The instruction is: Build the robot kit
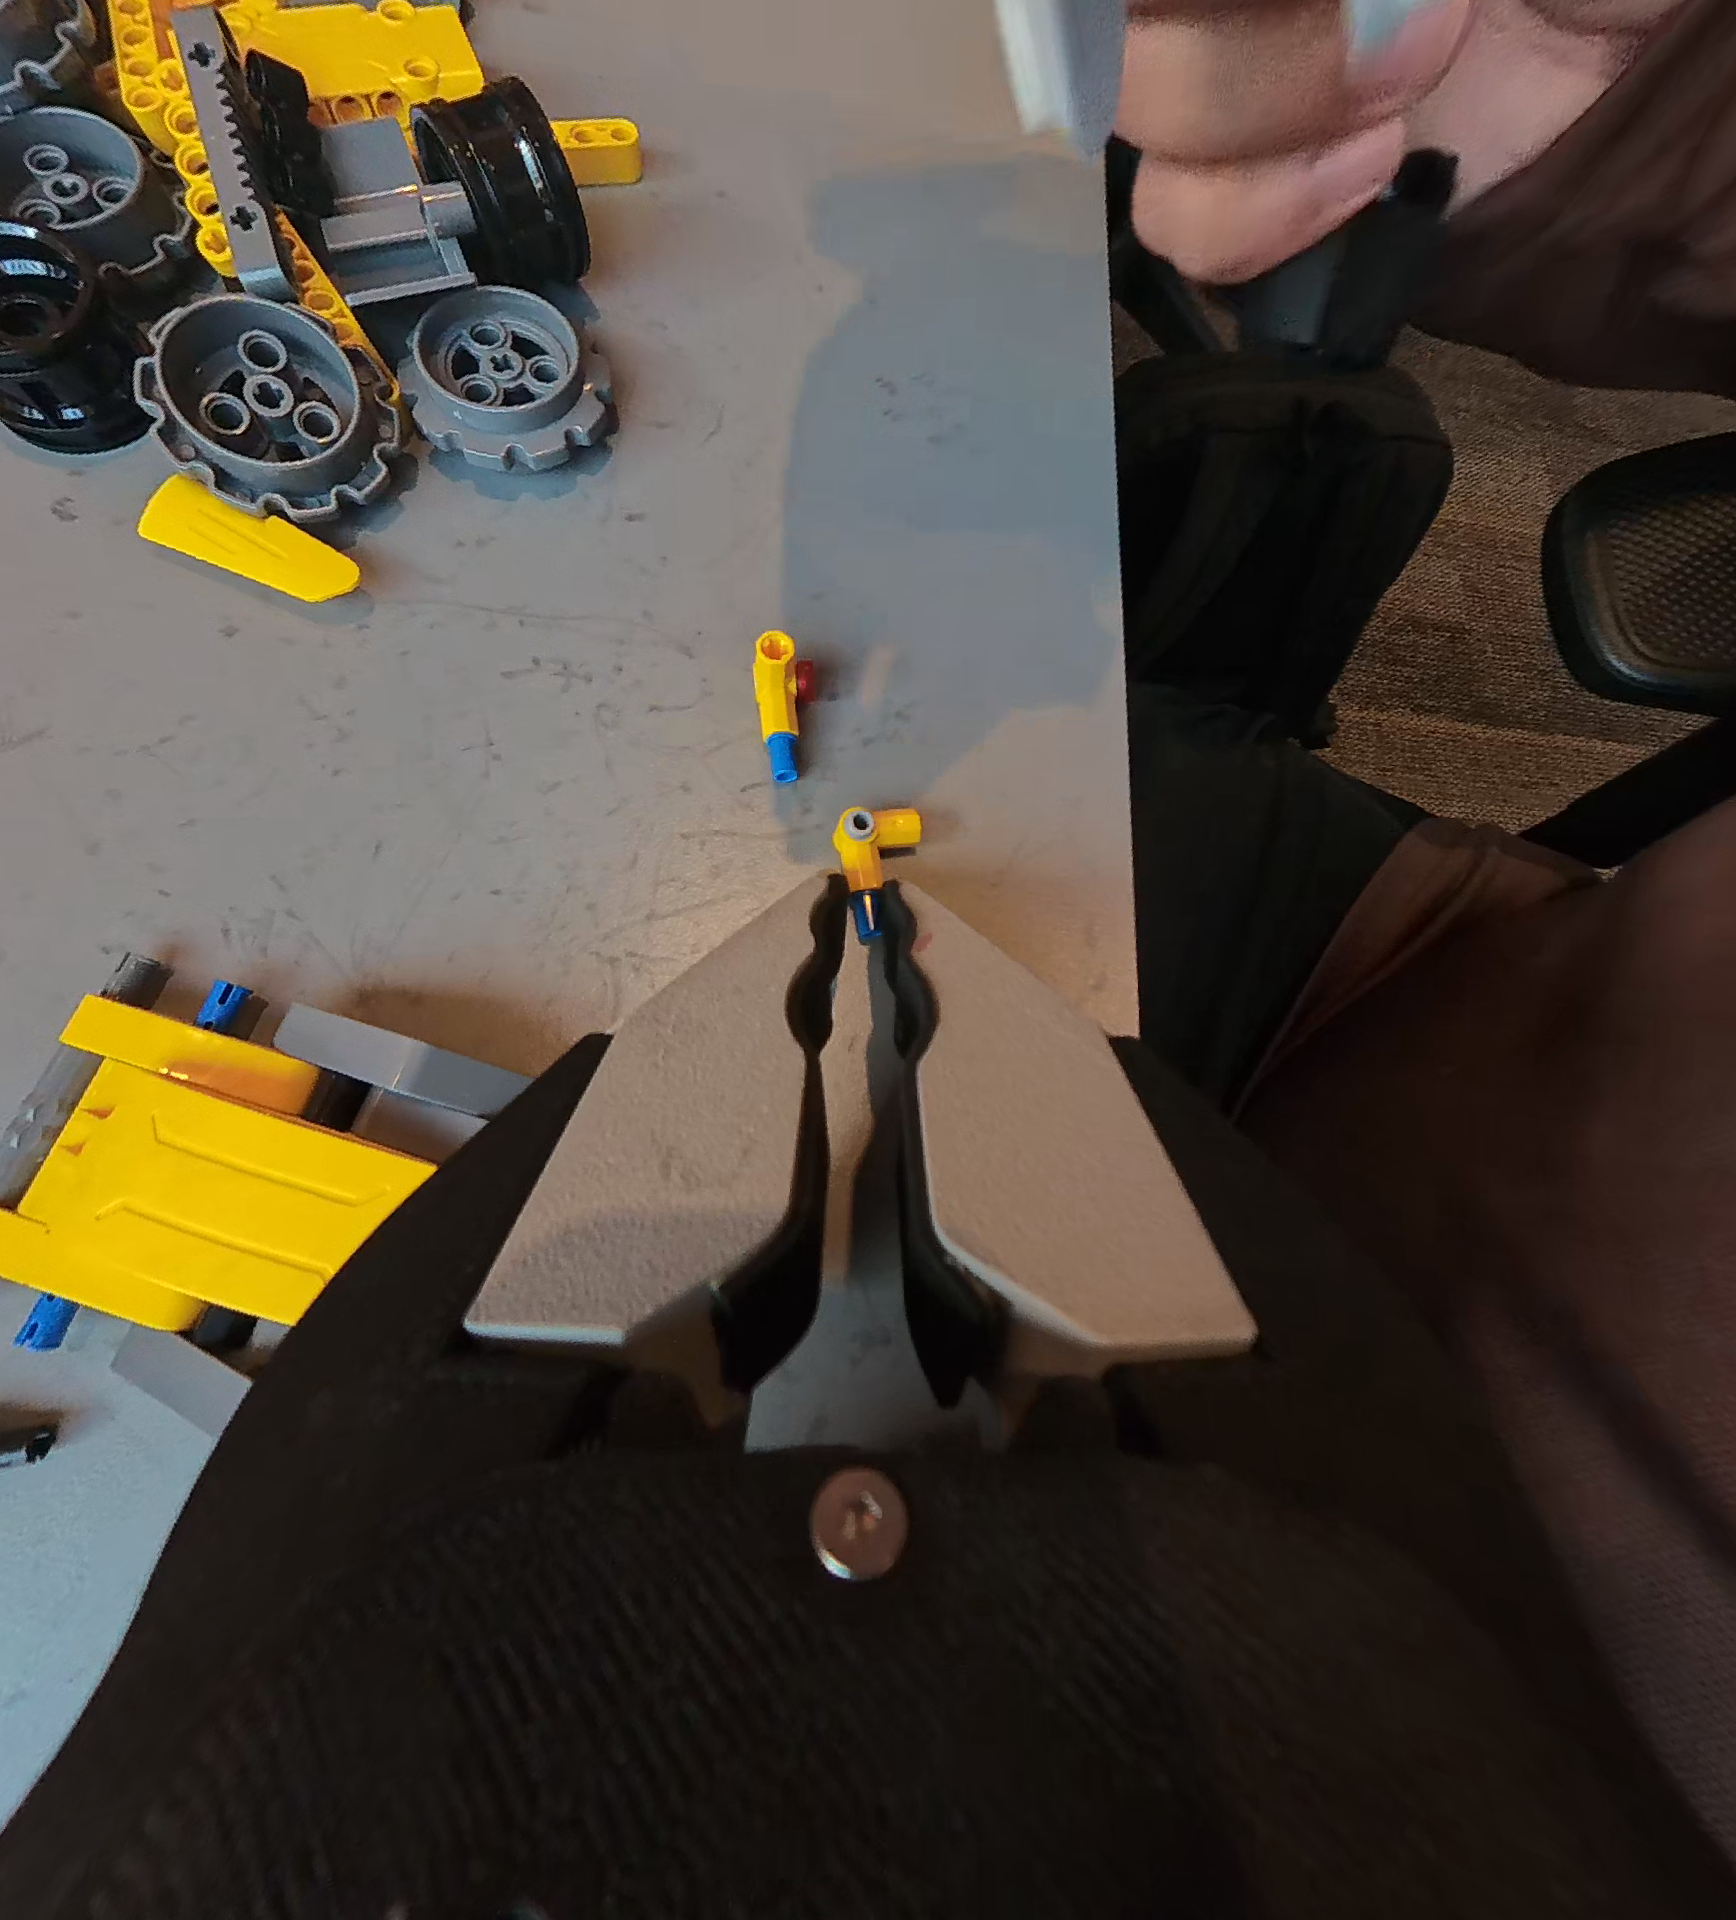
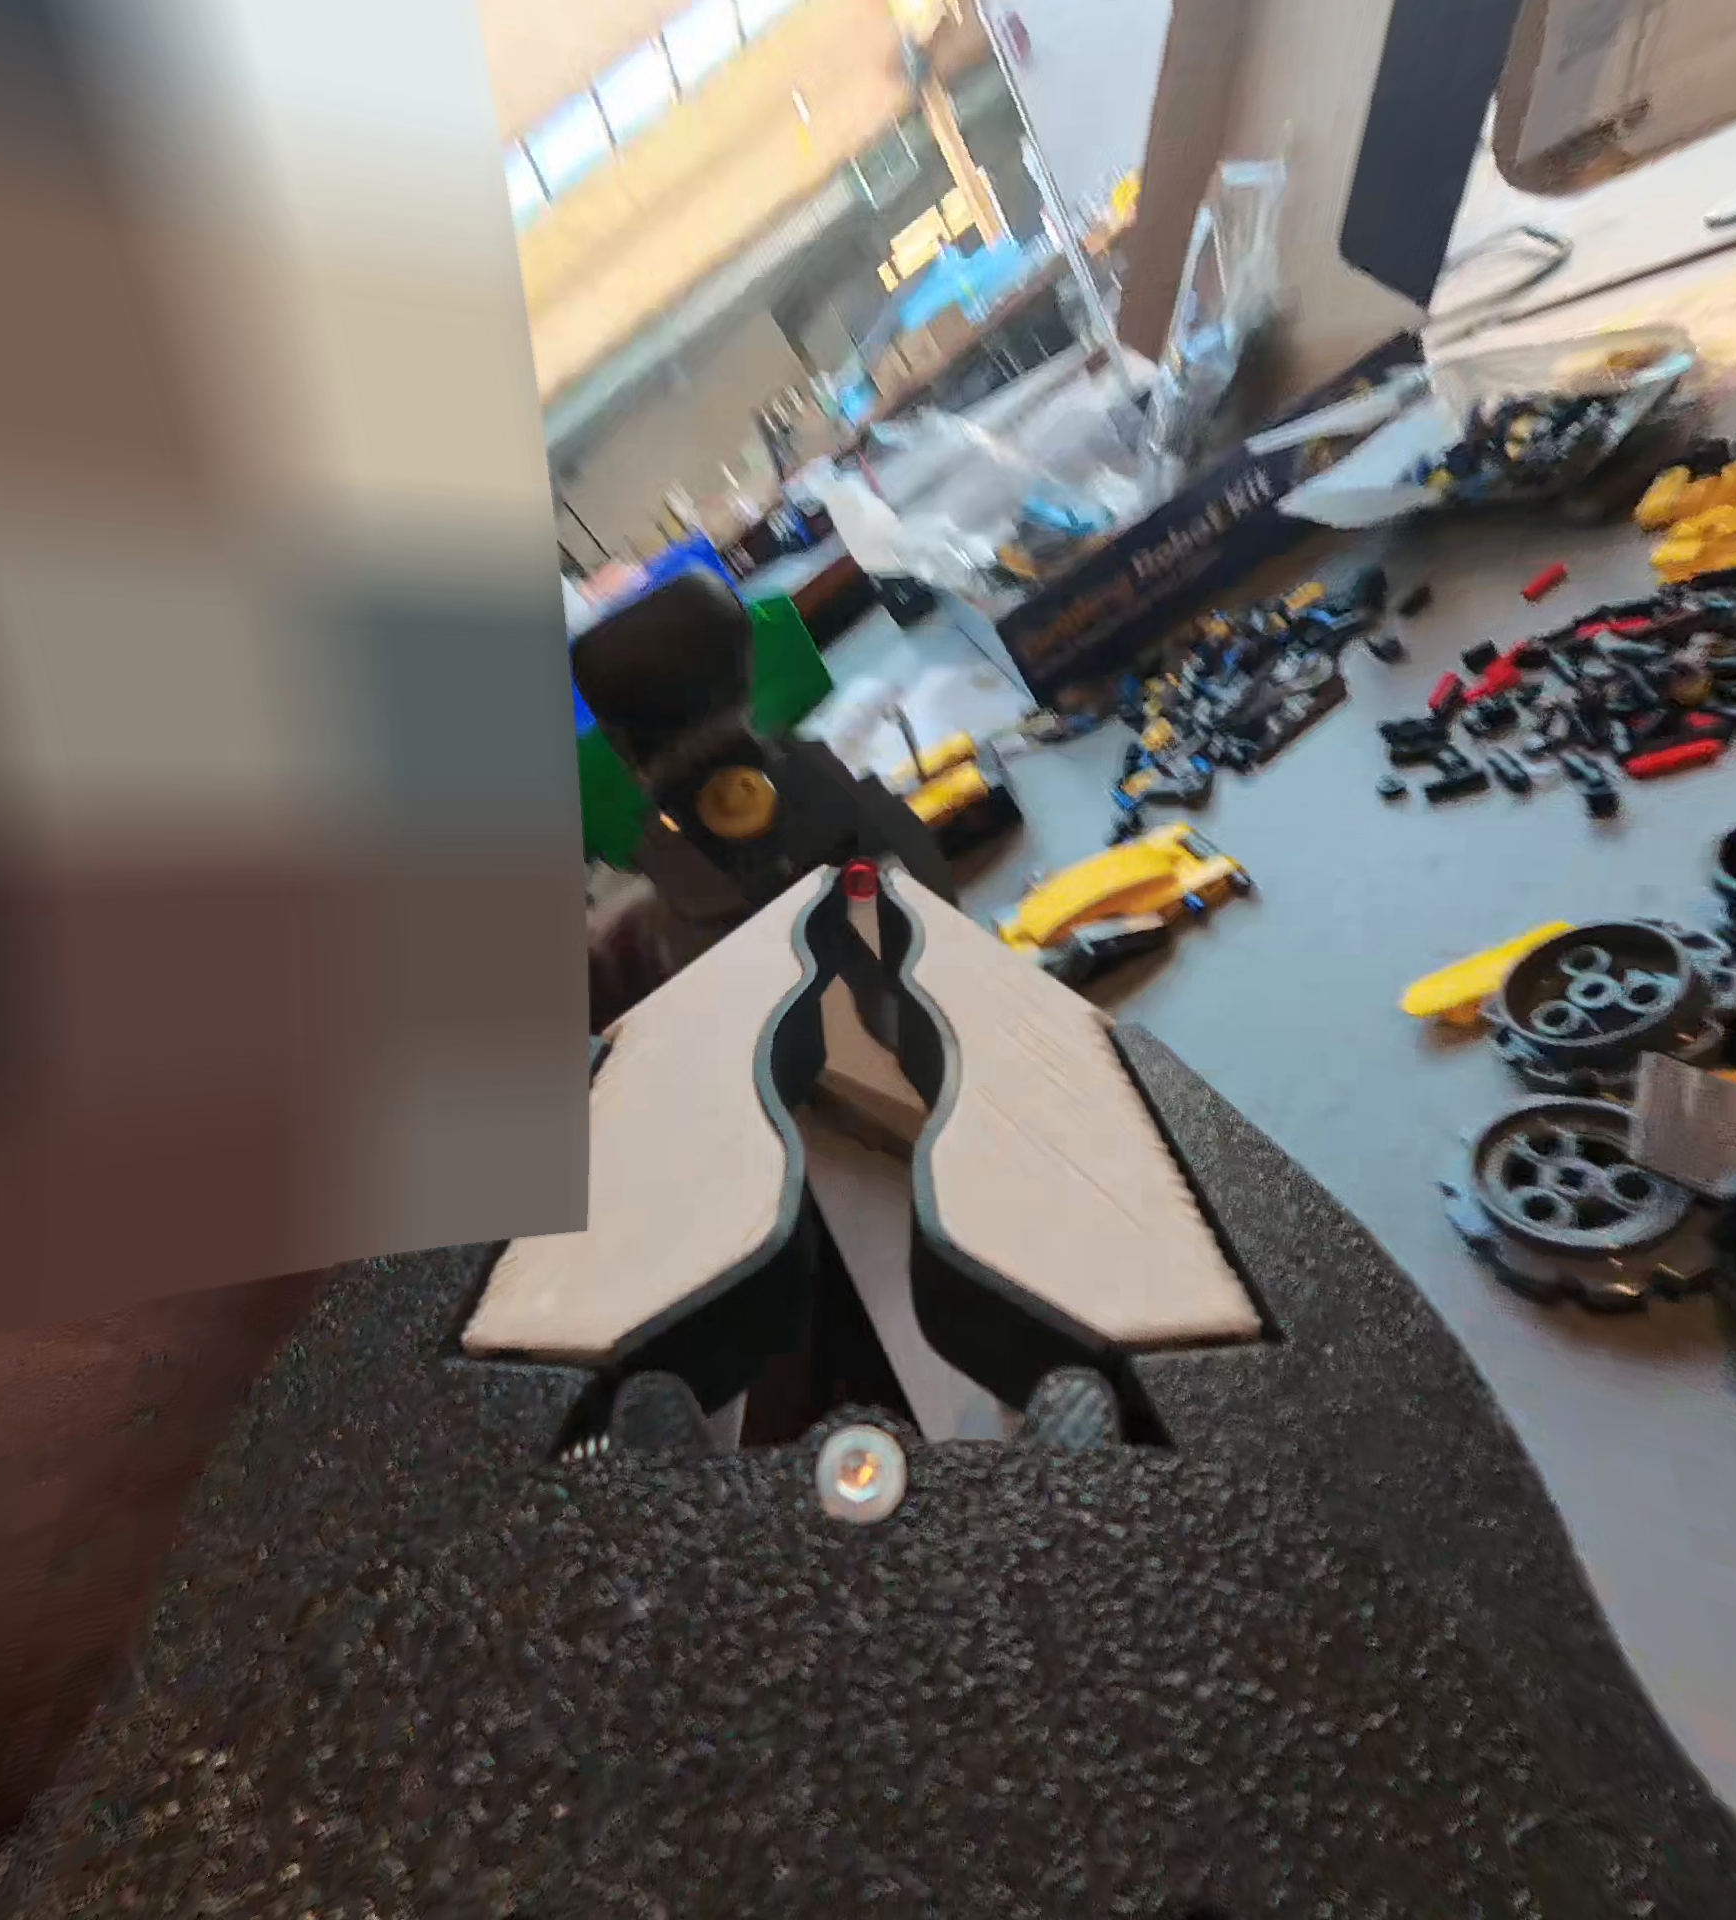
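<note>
Yellow plastic shows at the tips of the left gripper (image 1: 865,891): a small yellow elbow connector (image 1: 872,834) with a grey pin in its top hole and a blue pin (image 1: 866,914) below it. The two fingers are drawn close together and pinch the blue pin between their tips, so the elbow stands out just past the tips, above the grey table (image 1: 531,727) and near its right edge. A little farther from the tips lies a second small piece (image 1: 779,698), yellow with a blue pin and a red pin, apart from the held one. To the left of the gripper rests a yellow panel assembly (image 1: 189,1174) with grey beams and blue pins, partly hidden behind the left finger. At the far left stands a group of grey toothed wheels (image 1: 266,400) and black rims (image 1: 500,177) around a yellow and grey frame, with a flat yellow wedge (image 1: 246,540) in front of them. The right gripper (image 2: 859,883) is raised in the air, and its picture is blurred; its fingers are nearly closed on a small red pin (image 2: 859,879) at the very tips. Behind it, many black, red and yellow parts (image 2: 1570,686) are spread over the table beside a dark cardboard box (image 2: 1155,582).
</note>
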A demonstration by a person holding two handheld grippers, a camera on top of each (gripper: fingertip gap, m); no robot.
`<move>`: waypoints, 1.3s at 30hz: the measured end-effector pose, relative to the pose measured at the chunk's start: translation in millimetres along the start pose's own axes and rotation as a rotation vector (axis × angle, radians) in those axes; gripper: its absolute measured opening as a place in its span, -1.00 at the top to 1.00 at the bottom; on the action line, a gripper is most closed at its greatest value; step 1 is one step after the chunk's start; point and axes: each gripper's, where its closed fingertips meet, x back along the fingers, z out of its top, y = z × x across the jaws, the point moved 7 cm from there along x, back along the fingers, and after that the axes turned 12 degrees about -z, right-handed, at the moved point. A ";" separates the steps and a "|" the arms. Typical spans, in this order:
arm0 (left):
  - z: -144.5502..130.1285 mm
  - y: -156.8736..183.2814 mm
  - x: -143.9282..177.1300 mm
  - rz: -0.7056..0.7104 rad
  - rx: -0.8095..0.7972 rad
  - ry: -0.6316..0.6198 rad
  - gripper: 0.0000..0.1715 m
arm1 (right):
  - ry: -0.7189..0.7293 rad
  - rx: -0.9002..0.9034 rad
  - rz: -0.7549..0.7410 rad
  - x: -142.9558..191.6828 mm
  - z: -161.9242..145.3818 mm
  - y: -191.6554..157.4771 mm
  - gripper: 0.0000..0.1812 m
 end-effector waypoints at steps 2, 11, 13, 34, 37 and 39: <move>0.0 0.2 0.1 0.000 -0.001 0.000 0.97 | -0.153 0.174 -0.130 -8.5 -16.7 2.1 0.95; 0.0 0.6 -0.3 0.003 -0.006 -0.002 0.97 | -0.480 0.471 -0.325 -29.4 -58.4 12.6 0.95; 0.1 0.6 -0.5 0.005 -0.008 -0.002 0.97 | -0.508 0.513 -0.332 -30.0 -61.1 11.2 0.95; 0.4 1.2 -1.4 0.019 -0.024 -0.007 0.97 | -0.772 0.791 -0.342 -42.0 -57.2 0.4 0.95; 0.4 1.3 -1.5 0.020 -0.027 -0.007 0.97 | -0.822 0.805 -0.325 -44.9 -55.0 -0.1 0.95; 0.4 1.3 -1.5 0.021 -0.027 -0.007 0.97 | -0.849 0.832 -0.306 -46.5 -53.9 -0.4 0.95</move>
